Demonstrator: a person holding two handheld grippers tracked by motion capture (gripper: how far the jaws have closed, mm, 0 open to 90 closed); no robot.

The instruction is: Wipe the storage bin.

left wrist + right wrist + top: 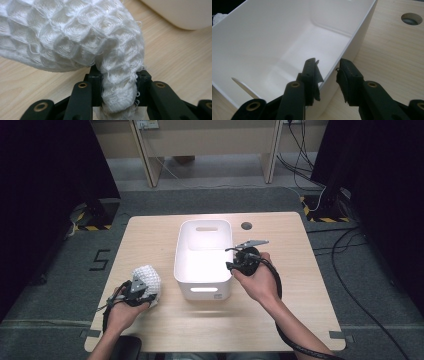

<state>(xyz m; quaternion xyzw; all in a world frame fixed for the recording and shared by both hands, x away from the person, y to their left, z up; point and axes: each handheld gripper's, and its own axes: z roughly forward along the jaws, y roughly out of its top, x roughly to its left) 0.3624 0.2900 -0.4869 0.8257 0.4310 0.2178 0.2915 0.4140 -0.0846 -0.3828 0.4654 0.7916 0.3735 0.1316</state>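
A white waffle-weave cloth [145, 278] lies bunched on the table's left front. My left gripper [136, 289] is shut on a fold of it. In the left gripper view the cloth [70, 37] bulges above the jaws, and a twisted fold runs down between them at my left gripper [119, 86]. A white plastic bin [178, 255] stands empty in the middle of the table. My right gripper [236, 258] is at the bin's right wall. In the right gripper view my right gripper [327, 73] is open and straddles the bin [262, 45] rim, one jaw inside and one outside.
The wooden table [280, 310] has a round cable hole [246, 225] behind the bin, also in the right gripper view [411, 18]. The bin's corner [180, 12] is close beyond the cloth. Cables trail on the floor at the right.
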